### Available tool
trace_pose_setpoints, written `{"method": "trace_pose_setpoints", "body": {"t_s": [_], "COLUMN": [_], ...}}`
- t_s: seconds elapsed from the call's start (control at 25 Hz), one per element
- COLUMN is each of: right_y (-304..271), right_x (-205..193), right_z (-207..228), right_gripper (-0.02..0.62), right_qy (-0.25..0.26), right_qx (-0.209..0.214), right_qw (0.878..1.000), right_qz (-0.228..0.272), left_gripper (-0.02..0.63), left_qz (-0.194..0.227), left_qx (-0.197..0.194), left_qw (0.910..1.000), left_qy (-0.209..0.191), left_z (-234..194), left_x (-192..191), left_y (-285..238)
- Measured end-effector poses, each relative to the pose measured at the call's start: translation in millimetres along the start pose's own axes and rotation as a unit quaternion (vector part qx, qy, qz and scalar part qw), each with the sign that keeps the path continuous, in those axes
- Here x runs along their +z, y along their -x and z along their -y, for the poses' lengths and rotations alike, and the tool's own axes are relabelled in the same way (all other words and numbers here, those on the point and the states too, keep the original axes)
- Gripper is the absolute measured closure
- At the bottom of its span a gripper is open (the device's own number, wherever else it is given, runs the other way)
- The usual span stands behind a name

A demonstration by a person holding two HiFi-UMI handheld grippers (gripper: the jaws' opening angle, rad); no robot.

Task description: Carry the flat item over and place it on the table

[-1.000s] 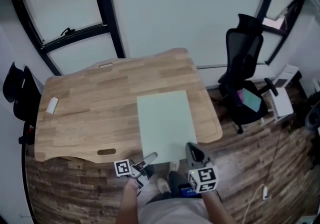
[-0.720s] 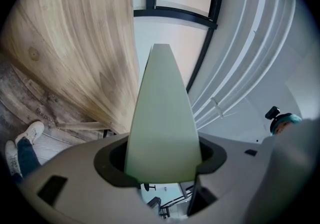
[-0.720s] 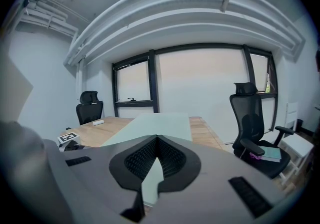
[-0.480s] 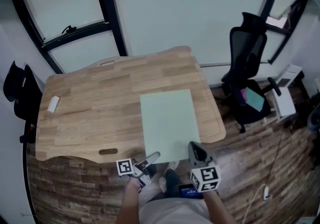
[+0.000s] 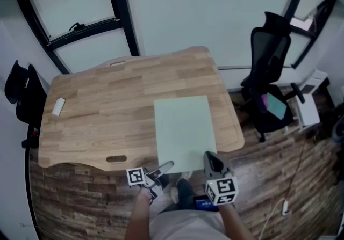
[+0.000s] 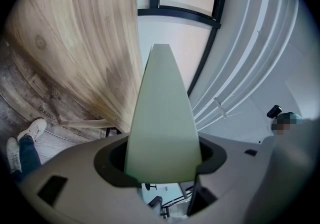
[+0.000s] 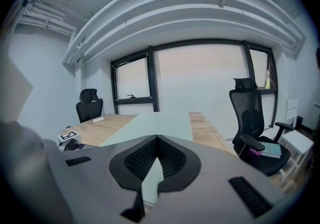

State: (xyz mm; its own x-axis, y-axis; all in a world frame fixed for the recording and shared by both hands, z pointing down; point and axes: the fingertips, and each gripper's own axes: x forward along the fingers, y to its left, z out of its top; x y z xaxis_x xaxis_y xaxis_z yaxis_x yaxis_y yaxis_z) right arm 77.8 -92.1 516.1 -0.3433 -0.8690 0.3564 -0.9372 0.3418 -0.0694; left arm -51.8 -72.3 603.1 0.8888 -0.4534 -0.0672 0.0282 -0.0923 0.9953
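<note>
A pale green flat sheet (image 5: 184,129) stretches over the right part of the wooden table (image 5: 107,104), and its near edge overhangs the table's front. Whether it rests on the wood I cannot tell. My right gripper (image 5: 208,157) is shut on the sheet's near right edge; in the right gripper view the sheet (image 7: 165,120) runs thin out of the gripper (image 7: 157,140), whose pads are closed on it. My left gripper (image 5: 165,166) is at the near left corner. In the left gripper view the sheet (image 6: 162,118) slants across that gripper (image 6: 162,155), whose jaws stand wide apart.
A black office chair (image 5: 269,62) with a teal item (image 5: 275,107) on its seat stands right of the table. Another black chair (image 5: 21,99) is at the left. A small white object (image 5: 58,106) lies on the table's left end. A person's shoes (image 5: 177,193) are on the plank floor.
The head view shifts a little. The sheet and both grippers keep about the same place against the table.
</note>
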Motion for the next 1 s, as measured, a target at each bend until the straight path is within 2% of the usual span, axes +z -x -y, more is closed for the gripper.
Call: {"method": "trace_pose_setpoints", "body": {"t_s": [0.4, 1.0], "right_y": [-8, -27], "right_x": [-7, -40], "right_z": [1, 10], "right_gripper": [0.6, 0.599], "right_qy": [0.001, -0.007], "right_qx": [0.01, 0.014], "right_qw": [1.0, 0.998], "right_qz": [-0.022, -0.067], "left_gripper": [0.324, 0.324], "left_qz": [0.013, 0.015], "left_qx": [0.007, 0.012], "left_qw": [0.9996, 0.9982], "left_qy": [0.025, 0.057], "left_z": [-14, -40], "left_x": [-1, -5], "left_y": [-2, -3]}}
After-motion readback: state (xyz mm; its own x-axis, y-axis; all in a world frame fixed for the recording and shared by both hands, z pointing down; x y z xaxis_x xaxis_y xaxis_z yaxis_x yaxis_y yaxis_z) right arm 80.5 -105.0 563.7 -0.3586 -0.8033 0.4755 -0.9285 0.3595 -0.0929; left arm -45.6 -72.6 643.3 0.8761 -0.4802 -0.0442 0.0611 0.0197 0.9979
